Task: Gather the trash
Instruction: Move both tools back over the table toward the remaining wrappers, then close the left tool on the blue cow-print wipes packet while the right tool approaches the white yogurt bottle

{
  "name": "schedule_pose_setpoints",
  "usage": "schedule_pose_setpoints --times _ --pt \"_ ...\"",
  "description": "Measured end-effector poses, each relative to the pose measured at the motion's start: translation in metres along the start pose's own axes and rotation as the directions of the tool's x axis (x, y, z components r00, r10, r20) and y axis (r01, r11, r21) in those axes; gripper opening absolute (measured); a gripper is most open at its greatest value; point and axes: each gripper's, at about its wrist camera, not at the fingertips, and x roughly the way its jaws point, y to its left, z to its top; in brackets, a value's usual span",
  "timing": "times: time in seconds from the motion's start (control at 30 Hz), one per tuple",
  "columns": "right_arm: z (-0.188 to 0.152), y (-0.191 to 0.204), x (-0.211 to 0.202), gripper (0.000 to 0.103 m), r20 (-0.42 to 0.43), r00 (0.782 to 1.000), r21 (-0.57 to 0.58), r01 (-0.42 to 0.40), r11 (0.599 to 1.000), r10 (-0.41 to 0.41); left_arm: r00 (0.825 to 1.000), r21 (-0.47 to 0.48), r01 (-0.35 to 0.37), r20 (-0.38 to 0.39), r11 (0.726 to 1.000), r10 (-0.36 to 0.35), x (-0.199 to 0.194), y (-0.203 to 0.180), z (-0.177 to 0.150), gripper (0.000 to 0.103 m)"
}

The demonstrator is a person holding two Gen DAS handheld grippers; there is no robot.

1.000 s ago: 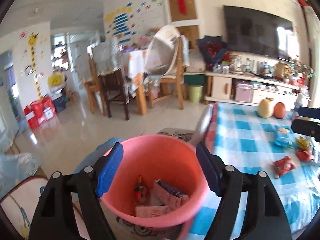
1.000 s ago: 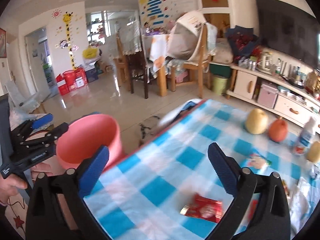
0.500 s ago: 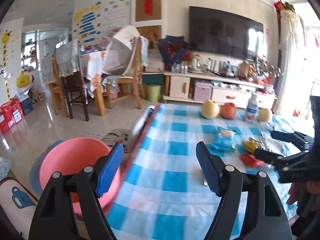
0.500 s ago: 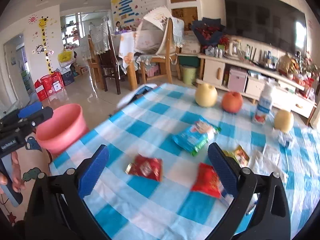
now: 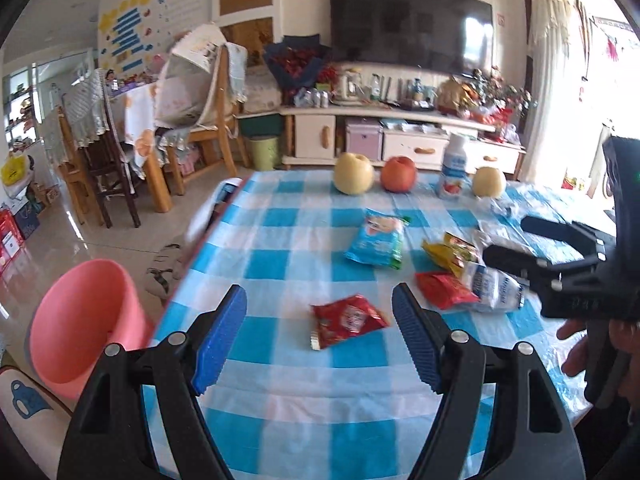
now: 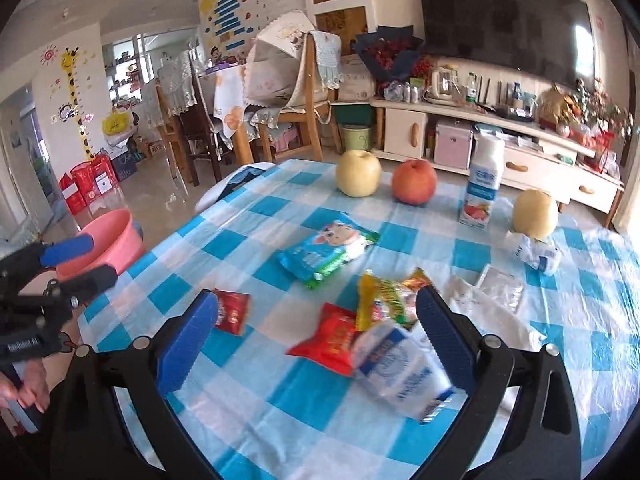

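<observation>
I have both tools over the bench [image 5: 280,392], the left tool [image 5: 320,340] with its jaws apart and empty, the right tool [image 6: 316,340] the same. The red wrapper [image 5: 347,320] lies flat just ahead of the left tool, well to the right of the pink bucket [image 5: 80,320] on the floor. It looks light, thin and crinkly, likely slick, so I would pinch a raised edge or crease. Right of it lie a second red wrapper [image 6: 332,340], a white packet [image 6: 400,372] and a yellow one [image 6: 384,296].
</observation>
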Motion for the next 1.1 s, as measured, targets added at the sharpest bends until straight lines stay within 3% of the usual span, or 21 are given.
schedule_pose_setpoints --times 0.27,0.5,0.6,0.73,0.93,1.1 --pt "0.006 -0.065 -0.011 0.099 0.014 0.998 0.101 0.065 0.993 -0.066 0.996 0.008 0.063 -0.061 0.998 -0.063 0.03 -0.039 0.009 0.075" --pt "0.01 -0.151 0.005 0.099 -0.066 0.99 0.258 0.136 0.957 -0.123 0.985 0.109 0.077 -0.16 0.991 -0.059 0.096 -0.06 0.035 0.075" --pt "0.003 -0.199 0.012 0.099 -0.069 0.983 0.364 0.186 0.913 -0.173 0.976 0.101 0.096 -0.205 0.99 -0.074 0.126 -0.059 0.048 0.074" --pt "-0.008 -0.252 0.026 0.099 -0.072 0.989 0.529 0.147 0.836 -0.128 0.962 0.091 0.125 -0.256 0.988 -0.098 0.159 -0.062 0.062 0.07" --pt "0.009 -0.262 0.054 0.099 -0.098 0.984 0.445 0.178 0.878 -0.15 0.931 0.085 0.151 -0.346 0.985 -0.113 0.209 -0.066 0.069 0.069" --pt "0.019 -0.259 0.091 0.099 -0.167 0.97 0.349 0.228 0.909 -0.179 0.916 0.088 0.152 -0.386 0.984 -0.107 0.233 -0.068 0.071 0.066"
